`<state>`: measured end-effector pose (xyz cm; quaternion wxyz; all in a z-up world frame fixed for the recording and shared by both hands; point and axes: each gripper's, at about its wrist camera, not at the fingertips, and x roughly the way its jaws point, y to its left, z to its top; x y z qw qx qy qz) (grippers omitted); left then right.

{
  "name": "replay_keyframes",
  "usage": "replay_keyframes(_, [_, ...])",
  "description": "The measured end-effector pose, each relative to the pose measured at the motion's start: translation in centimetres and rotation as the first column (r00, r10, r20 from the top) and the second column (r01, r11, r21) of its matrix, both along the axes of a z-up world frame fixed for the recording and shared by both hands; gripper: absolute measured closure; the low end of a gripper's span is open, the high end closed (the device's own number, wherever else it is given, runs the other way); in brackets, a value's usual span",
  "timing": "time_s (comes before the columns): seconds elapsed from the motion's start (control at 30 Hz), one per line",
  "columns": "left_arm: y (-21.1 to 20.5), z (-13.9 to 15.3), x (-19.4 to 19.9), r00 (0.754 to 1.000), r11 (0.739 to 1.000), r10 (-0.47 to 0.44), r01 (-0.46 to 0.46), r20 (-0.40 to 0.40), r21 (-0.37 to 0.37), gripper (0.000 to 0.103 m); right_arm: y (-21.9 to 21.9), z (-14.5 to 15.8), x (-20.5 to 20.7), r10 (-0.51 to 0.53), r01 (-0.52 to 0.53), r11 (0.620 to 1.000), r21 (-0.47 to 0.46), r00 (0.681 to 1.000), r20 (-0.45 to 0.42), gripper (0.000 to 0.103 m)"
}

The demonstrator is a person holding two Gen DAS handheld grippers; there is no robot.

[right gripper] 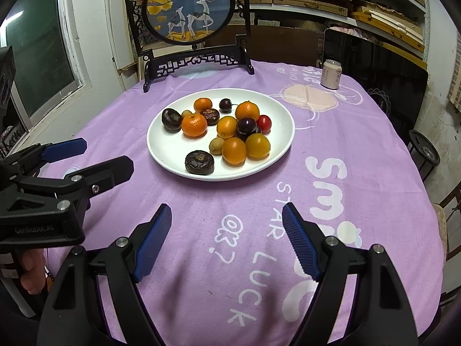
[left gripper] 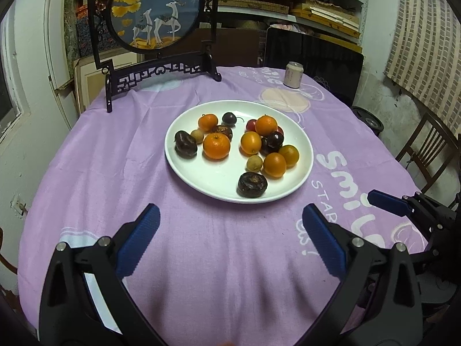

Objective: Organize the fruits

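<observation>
Hovering low over the near edge of the worktop, the left claw has its blue ribbed fingers spread wide, nothing between them. The right claw hangs beside it, likewise released and empty; its blue fingertip also shows at the right edge of the left wrist view.

Both point at the white round ceramic plate, set near the middle of the lilac printed tablecloth, well ahead of both claws.

On the plate:
- small orange citrus fruits, several, in two loose clusters
- dark brown wrinkled flattened fruits, one nearest the claws, others on the left side
- dark purple round fruits, one with a stem
- pale tan small round fruits
- one red round fruit

Kinds lie mixed; every fruit seen is on the plate, none on the cloth.

Beyond: a pale drink can and a dark carved wooden stand with a round deer painting.

Judgement: no grasp in hand. The scene fits either fruits gathered onto the plate, or a plate awaiting sorting by kind. Any next pick would call for a narrow reach between touching fruits.
</observation>
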<state>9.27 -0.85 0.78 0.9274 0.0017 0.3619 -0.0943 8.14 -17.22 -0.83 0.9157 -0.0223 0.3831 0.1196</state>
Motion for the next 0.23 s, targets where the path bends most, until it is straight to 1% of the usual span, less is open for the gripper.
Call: replay_keyframes(0.23, [-0.14, -0.1, -0.08, 1.0, 1.0, 0.0, 0.0, -0.004, 0.009, 0.002, 0.02, 0.03, -0.04, -0.002, 0.002, 1.0, 0.001, 1.0, 0.0, 0.024])
